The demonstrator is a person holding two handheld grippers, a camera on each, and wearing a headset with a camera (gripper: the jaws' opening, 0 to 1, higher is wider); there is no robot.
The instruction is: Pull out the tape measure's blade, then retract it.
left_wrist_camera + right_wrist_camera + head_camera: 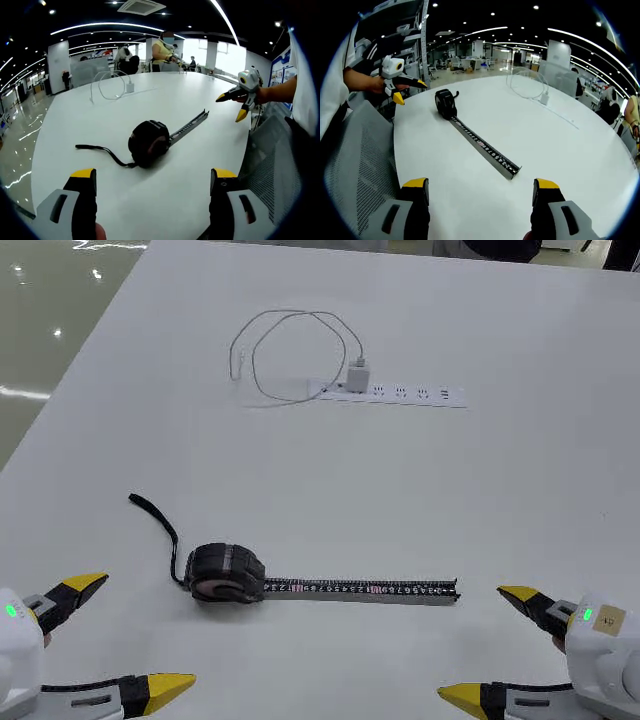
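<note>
On a white table in an open-plan hall: glossy floor alongside, strip lights overhead, a person past the far edge. Well beyond both sets of fingertips: power strip with white charger plugged in, its cable looped on the tabletop. Tape measure just ahead of the left gripper, clear of its fingers, untouched; wrist strap trailing off the case. Blade out, flat on the table, running from the case toward the right gripper; hook end just ahead of the right fingertips, not between them. Both grippers held low at the near edge, angled inward, fingers spread wide, gripping nothing.
</note>
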